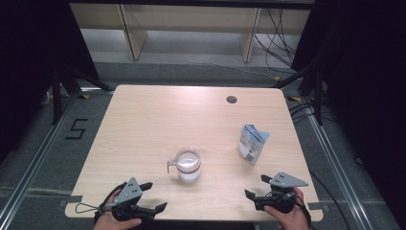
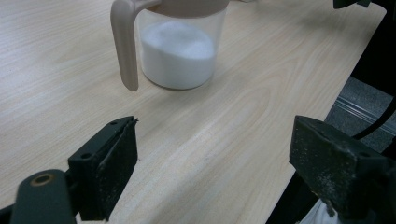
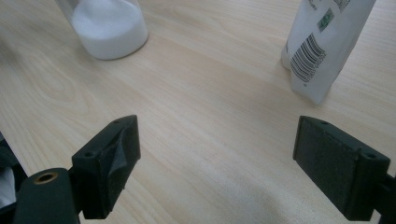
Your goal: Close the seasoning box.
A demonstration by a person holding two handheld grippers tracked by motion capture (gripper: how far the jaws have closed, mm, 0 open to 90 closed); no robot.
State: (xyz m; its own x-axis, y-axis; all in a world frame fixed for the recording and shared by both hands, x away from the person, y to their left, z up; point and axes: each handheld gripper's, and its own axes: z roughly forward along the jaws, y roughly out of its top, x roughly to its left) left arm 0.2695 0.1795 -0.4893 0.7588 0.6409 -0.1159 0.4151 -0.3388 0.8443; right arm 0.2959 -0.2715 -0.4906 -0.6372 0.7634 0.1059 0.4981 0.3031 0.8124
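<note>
Two things stand on the surface: a clear plastic jug (image 1: 187, 166) partly filled with white powder, near the middle of the near half, and an opened paper bag (image 1: 252, 143) standing upright toward the right edge, well apart from the jug. The jug looks stiff and smooth-walled, likely light but bottom-heavy with its fill. Its beige handle (image 2: 125, 44) points toward the left edge and seems the surest place to take hold, since the round wall could slip. The bag looks soft and crushable, its torn top open, so a hold on its folded sides, kept upright, would probably spill least.

The left gripper (image 1: 143, 196) rests at the near edge in front of the jug, its fingers (image 2: 112, 168) spread wide and holding nothing. The right gripper (image 1: 258, 187) sits at the near edge toward the right corner, short of the bag, fingers (image 3: 114, 163) likewise spread and empty.

The surface (image 1: 158, 120) is pale wood grain with a cable hole (image 1: 231, 99) near the far edge. Grey carpet surrounds it, with floor rails, dark curtains at both sides and cables trailing at the far right.
</note>
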